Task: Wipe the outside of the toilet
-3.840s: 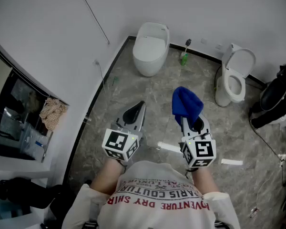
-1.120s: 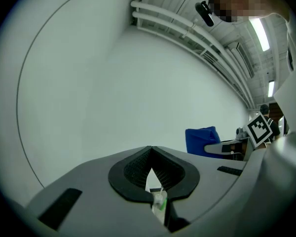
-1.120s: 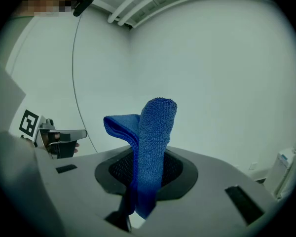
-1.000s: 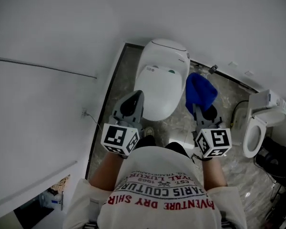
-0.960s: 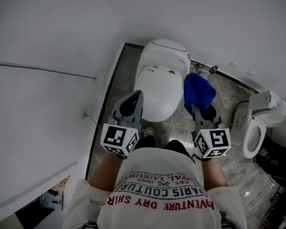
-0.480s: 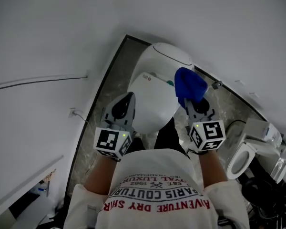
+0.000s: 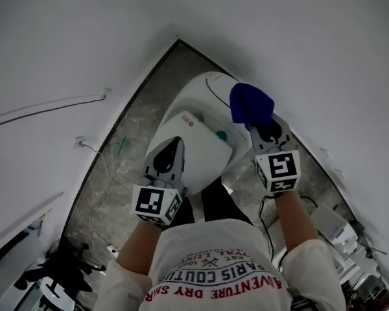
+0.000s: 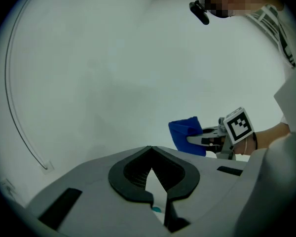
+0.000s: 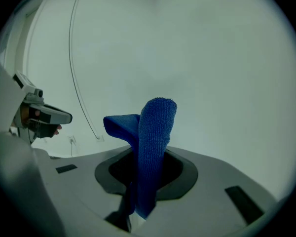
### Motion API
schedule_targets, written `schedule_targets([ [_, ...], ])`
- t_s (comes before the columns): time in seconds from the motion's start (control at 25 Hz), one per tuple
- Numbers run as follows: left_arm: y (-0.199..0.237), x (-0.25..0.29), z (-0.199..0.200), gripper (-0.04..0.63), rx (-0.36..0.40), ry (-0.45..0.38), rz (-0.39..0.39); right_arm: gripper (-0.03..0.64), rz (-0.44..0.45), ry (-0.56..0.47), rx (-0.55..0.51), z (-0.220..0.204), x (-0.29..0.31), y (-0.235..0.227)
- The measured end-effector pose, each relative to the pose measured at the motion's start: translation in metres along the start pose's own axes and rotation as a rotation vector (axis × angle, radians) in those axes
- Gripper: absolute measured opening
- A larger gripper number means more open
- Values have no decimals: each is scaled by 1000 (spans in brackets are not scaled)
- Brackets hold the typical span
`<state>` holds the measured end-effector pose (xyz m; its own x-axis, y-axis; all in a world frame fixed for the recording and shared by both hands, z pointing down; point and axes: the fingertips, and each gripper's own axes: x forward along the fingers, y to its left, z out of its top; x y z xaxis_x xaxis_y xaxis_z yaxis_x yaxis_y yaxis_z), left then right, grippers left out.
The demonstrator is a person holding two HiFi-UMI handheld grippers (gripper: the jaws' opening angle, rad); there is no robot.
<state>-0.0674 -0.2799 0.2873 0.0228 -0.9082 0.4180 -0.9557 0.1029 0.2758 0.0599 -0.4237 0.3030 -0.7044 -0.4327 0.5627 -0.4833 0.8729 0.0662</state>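
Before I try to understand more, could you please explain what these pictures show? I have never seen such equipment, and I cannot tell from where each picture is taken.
There is no robot here. A person holds a pair of tongs in each hand; the cubes with black-and-white squares are part of them. One picture comes from a camera on the person's head, looking down. It shows the left tongs, the right tongs and, beyond them, a white toilet with its lid closed, on a grey stone-patterned floor beside a white wall. The other two pictures come from small cameras riding on each pair of tongs, looking along their tips. The left tongs are closed and hold nothing. The right tongs are closed on a blue cloth, which appears over the toilet's rear part; whether it touches cannot be told.
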Motion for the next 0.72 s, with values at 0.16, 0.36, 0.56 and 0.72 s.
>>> schedule_targets([
  [0.16, 12, 46, -13, 6, 22, 5, 21, 77, 69, -12, -112, -11, 70, -17],
  [0.36, 29, 84, -36, 6, 17, 5, 93, 77, 167, 44, -335, -43, 151, -16],
  [0.56, 24, 95, -70, 6, -72, 35, 106, 77, 278, 85, -591, -71, 205, -1],
  [0.72, 29, 96, -92, 6, -164, 70, 111, 77, 454, 92, -682, -80, 224, 22],
])
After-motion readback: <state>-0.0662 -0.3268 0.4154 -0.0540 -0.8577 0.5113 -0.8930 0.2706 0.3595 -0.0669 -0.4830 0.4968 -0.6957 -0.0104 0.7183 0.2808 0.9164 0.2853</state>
